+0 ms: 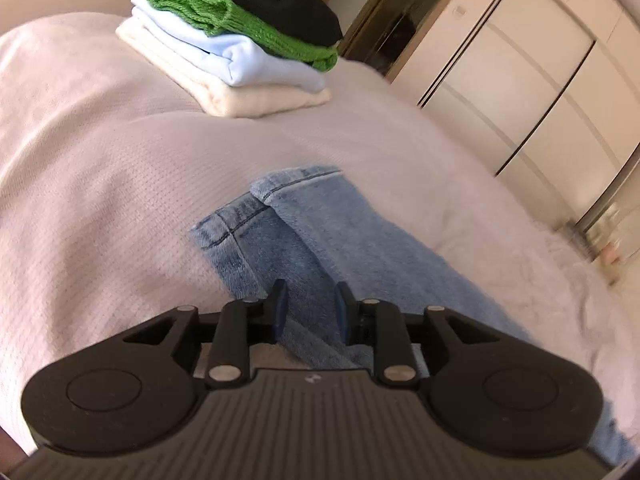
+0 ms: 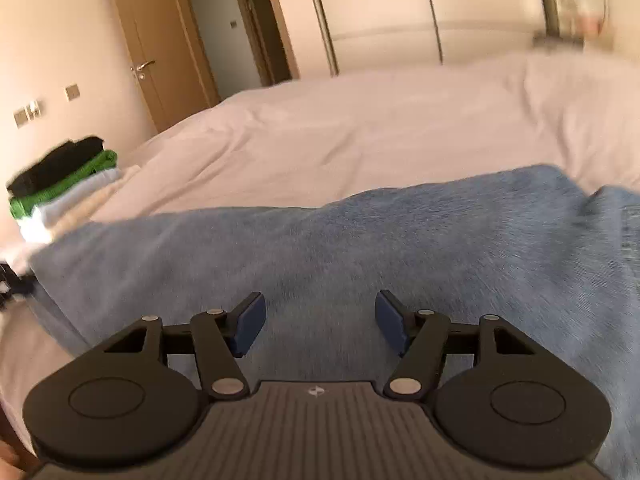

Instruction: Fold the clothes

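A pair of light blue jeans [image 1: 332,236] lies on the pale bedspread [image 1: 100,200], legs side by side with the hems pointing away from me. My left gripper [image 1: 308,304] is open and hovers just above the legs near the hems, holding nothing. In the right wrist view the jeans [image 2: 360,248] spread wide across the bed, blurred. My right gripper [image 2: 318,320] is open, close above the denim, and empty.
A stack of folded clothes [image 1: 240,40], black on green on light blue on cream, sits at the bed's far corner; it also shows in the right wrist view [image 2: 64,184]. White wardrobe doors [image 1: 520,60] stand past the bed. A wooden door [image 2: 160,40] is on the far wall.
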The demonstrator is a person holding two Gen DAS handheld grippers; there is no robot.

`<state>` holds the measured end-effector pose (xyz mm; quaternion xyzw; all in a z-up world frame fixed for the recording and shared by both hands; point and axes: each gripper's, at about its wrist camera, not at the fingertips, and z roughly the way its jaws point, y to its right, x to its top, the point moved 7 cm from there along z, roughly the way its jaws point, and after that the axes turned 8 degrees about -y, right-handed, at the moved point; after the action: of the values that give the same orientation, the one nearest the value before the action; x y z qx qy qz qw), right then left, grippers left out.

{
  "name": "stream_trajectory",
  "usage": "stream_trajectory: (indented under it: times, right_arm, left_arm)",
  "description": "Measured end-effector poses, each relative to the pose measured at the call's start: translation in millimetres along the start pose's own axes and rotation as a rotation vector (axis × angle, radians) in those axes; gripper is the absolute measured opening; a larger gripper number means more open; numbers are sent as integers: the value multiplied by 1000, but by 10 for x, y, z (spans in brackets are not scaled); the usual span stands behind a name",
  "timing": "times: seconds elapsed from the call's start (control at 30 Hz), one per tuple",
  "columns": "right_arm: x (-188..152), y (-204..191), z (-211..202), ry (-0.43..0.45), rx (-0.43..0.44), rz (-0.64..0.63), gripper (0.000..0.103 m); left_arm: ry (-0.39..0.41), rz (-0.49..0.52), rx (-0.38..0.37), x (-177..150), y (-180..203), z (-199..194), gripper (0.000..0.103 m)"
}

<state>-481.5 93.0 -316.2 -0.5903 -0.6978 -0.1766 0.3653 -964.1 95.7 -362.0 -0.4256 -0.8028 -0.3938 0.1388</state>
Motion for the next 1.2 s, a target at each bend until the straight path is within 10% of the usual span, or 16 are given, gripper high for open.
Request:
stream_trajectory:
  times: [0.17, 0.43, 0.57, 0.83, 0.93, 0.97, 1.2]
  right_arm:
    - [-168, -522, -179, -9, -107, -135, 64]
    - [-337, -1341, -173, 19, -276, -648, 48]
    - [-401, -1550, 3, 9, -332, -812, 44]
    - [-512, -1710, 342, -29, -340, -928, 42]
    - [-516, -1763, 449, -35, -354, -970, 21]
    - [-509, -1776, 475, -35, -358, -987, 0]
    - [-392, -1752, 230, 62, -392, -955, 0]
  left_arm:
    - [-38, 87, -35, 16, 60, -178, 36]
    - [97, 1214, 306, -256, 630, -40, 35]
    - [142, 1617, 415, -524, 657, 118, 36]
    - [179, 1866, 471, -584, 590, 362, 39]
    - [181, 1934, 523, -512, 563, 462, 5]
    - [210, 1940, 525, -485, 562, 436, 3]
    - [262, 1830, 452, -574, 488, 22, 4]
